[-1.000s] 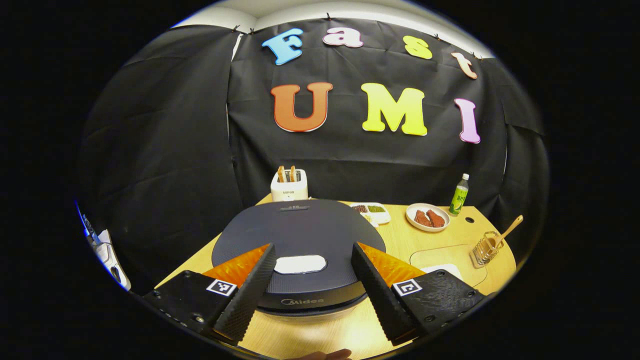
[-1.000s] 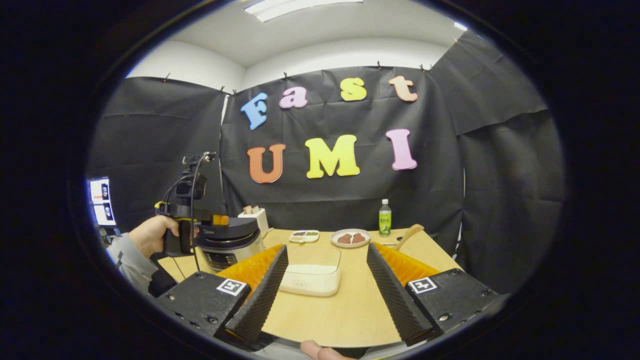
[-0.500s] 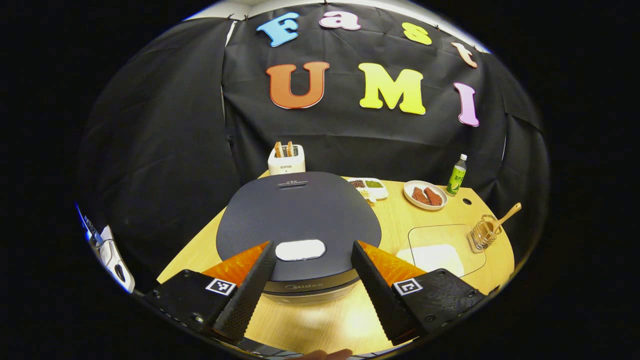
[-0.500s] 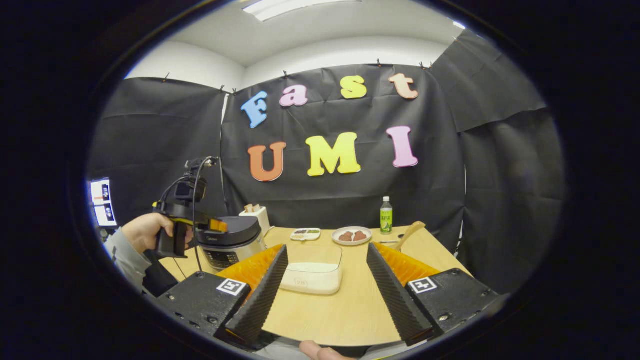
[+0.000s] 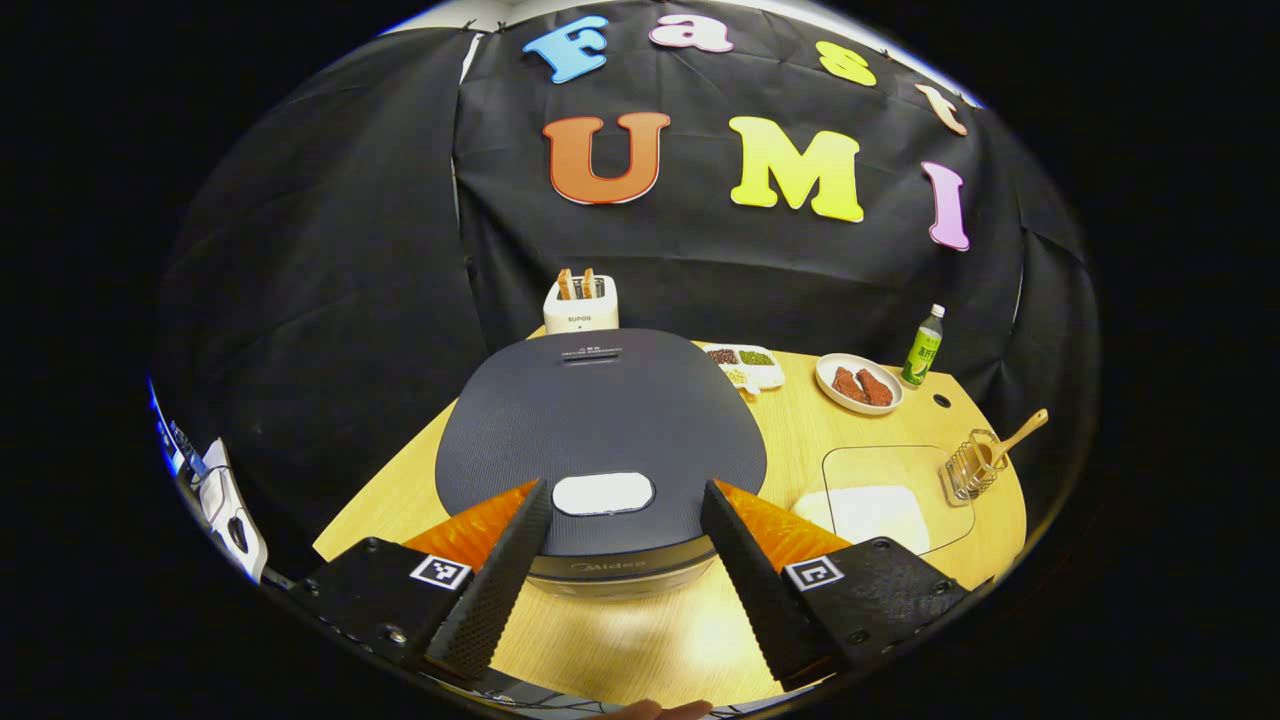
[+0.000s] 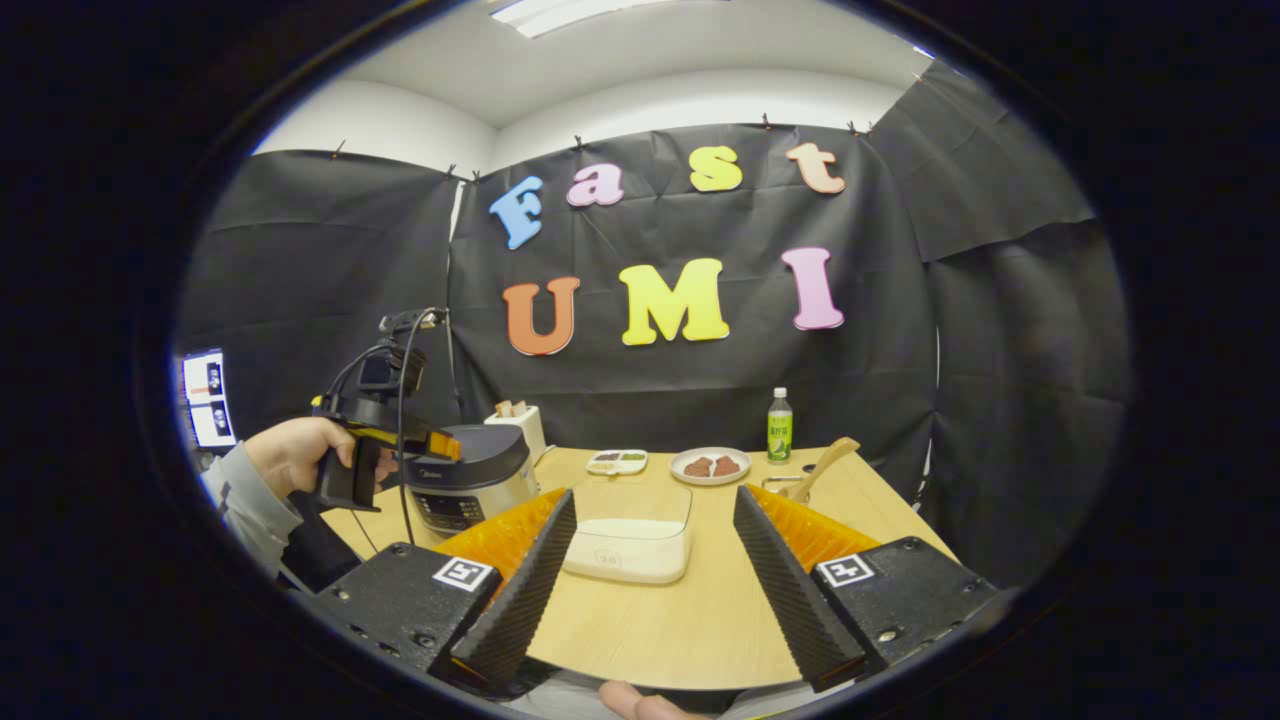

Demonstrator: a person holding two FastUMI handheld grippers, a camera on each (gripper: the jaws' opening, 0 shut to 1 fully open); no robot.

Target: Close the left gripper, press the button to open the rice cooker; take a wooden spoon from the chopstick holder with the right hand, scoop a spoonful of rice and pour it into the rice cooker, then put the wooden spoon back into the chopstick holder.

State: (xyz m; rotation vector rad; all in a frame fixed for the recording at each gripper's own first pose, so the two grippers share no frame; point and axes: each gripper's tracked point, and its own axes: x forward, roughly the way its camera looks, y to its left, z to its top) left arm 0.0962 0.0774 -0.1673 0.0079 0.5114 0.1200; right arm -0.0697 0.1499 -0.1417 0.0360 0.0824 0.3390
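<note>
the wooden table has a pale grain and a rounded far edge. the rice cooker is the landmark: a dark, rounded body whose closed lid has a fine matte dotted texture, with a white oval button near its front edge and a small slot at the back. a faint brand word sits on its front rim, too small to read surely; in the right gripper view the rice cooker shows a shiny metal band and a control panel below the lid.

the left gripper hovers just in front of and above the cooker, its ridged, wedge-shaped fingers spread wide either side of the button, touching nothing. in the right gripper view a hand holds the left gripper by a pistol grip beside the lid. the right gripper is also spread apart and empty, well right of the cooker, framing a clear rectangular rice container with white rice in the bottom.

farther right of the cooker stands a wire chopstick holder; the wooden spoon leans in it, long axis tilted, handle pointing up and to the right. behind the cooker is a white boxy toaster with a printed word i cannot read surely. right of that are a divided tray, a round plate of reddish pieces, and a green bottle.
</note>
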